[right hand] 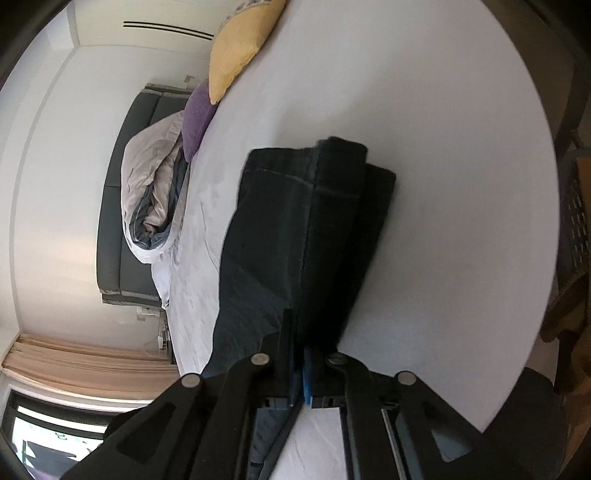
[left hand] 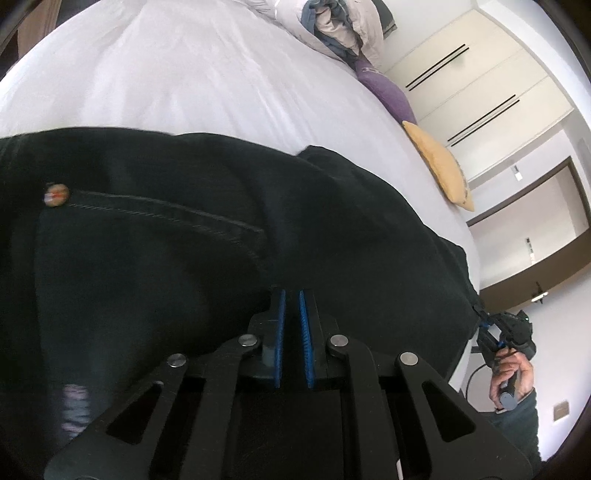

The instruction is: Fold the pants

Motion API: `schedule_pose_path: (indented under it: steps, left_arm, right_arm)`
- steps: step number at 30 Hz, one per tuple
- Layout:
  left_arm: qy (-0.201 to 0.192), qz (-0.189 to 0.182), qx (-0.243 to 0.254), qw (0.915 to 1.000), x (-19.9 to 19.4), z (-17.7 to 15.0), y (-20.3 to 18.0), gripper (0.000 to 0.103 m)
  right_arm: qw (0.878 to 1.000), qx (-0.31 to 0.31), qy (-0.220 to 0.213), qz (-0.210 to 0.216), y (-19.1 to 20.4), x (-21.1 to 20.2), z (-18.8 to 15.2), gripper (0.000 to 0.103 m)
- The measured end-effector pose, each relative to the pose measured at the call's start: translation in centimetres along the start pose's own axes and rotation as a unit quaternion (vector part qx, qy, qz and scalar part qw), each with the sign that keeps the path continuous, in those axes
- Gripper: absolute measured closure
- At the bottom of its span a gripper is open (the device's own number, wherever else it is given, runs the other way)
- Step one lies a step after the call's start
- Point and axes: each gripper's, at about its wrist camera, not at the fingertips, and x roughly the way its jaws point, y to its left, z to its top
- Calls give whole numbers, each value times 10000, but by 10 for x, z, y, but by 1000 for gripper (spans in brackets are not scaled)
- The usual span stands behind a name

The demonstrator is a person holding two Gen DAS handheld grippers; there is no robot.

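Note:
Black pants (left hand: 166, 229) lie on the white bed (left hand: 184, 74), with a metal button (left hand: 56, 194) and a pocket seam showing. My left gripper (left hand: 291, 295) is shut on the pants fabric near the pocket, its blue pads almost together. In the right wrist view the pants (right hand: 295, 221) stretch away from me across the bed (right hand: 443, 184), the far end folded over. My right gripper (right hand: 299, 325) is shut on the near end of the pants. The right gripper also shows in the left wrist view (left hand: 484, 325), held by a hand at the pants' edge.
A yellow pillow (left hand: 439, 166) and a purple pillow (left hand: 388, 96) lie along the bed's edge, with a heap of bedding (left hand: 343, 29) beyond. White wardrobe doors (left hand: 480, 74) stand behind. A dark headboard (right hand: 118, 206) and a window with curtains (right hand: 74, 362) show in the right wrist view.

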Motion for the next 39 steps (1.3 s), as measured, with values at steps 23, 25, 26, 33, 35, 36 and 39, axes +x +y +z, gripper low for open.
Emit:
schedule_pose_path:
  steps: [23, 25, 26, 33, 35, 36, 39]
  left_arm:
    - [-306, 127, -16, 9994, -93, -5, 123, 97]
    - [-338, 411, 36, 9986, -104, -11, 112, 97]
    - [-404, 696, 106, 9967, -112, -12, 103, 97]
    - [-357, 88, 772, 9963, -93, -8, 15, 96]
    - [17, 643, 1024, 9927, -69, -19, 19, 96]
    - [131, 549, 863, 9947, -63, -25, 35, 96]
    - [5, -170, 312, 9994, -78, -29, 74, 97]
  right_arm:
    - [9891, -836, -828, -881, 37, -62, -14, 55]
    - [9873, -1353, -479, -675, 68, -44, -32, 55]
    - [9851, -1590, -295, -579, 80, -34, -42, 55]
    - [9607, -2408, 1320, -401, 107, 60, -109, 49]
    - [9544, -2458, 1529, -727, 87, 72, -124, 58]
    - [9529, -2607, 1367, -723, 83, 66, -128, 68]
    - [9460, -2921, 1213, -706, 71, 47, -133, 86]
